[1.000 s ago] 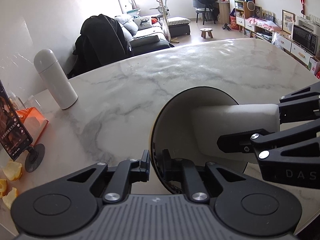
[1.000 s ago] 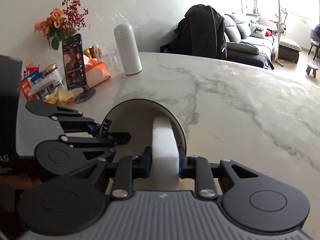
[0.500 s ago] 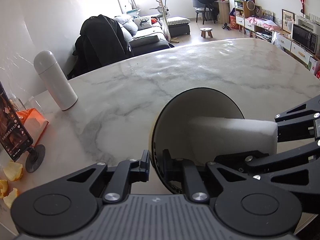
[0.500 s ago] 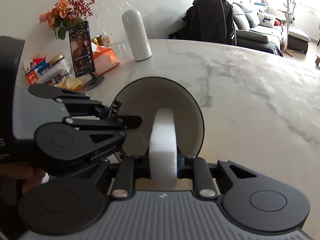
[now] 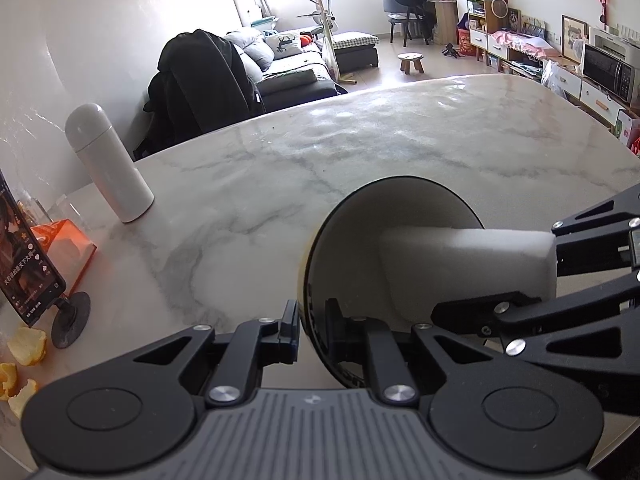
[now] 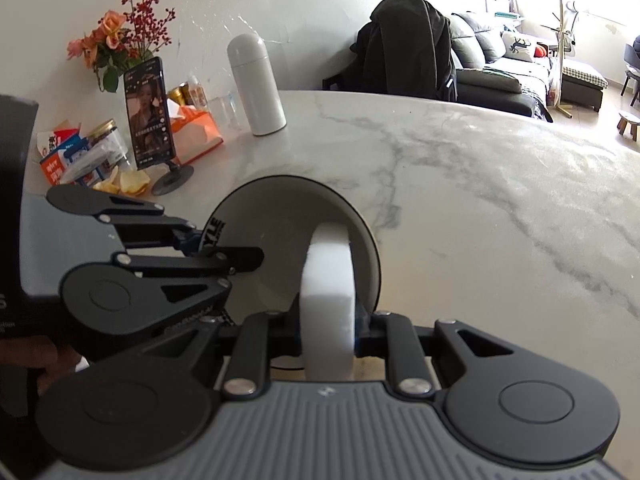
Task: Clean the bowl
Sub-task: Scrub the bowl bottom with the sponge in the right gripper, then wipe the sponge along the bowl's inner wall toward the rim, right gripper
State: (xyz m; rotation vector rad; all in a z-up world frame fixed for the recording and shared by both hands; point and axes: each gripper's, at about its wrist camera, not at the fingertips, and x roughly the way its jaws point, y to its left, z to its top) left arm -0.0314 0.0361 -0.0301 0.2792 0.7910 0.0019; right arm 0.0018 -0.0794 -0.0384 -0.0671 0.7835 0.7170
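Observation:
A bowl (image 5: 400, 208), white inside with a black rim, is tipped on its side over the marble table (image 5: 360, 140). My left gripper (image 5: 312, 330) is shut on its lower rim. A white sponge (image 5: 468, 264) reaches into the bowl from the right, pinched in my right gripper (image 5: 500, 280). In the right wrist view the right gripper (image 6: 326, 328) is shut on the sponge (image 6: 328, 280), whose front end presses against the inside of the bowl (image 6: 280, 216). There the left gripper (image 6: 216, 246) clamps the bowl's left rim.
A white bottle (image 5: 108, 164) stands at the table's back left. Near it are a phone on a stand (image 5: 28, 264), an orange tissue pack (image 5: 68, 240), orange peels (image 5: 28, 344), jars and flowers (image 6: 120, 40). A chair with a black coat (image 5: 200, 76) stands at the far edge.
The sponge has shifted a little inside the bowl, lower and then slightly back. The left gripper and the bowl have stayed still.

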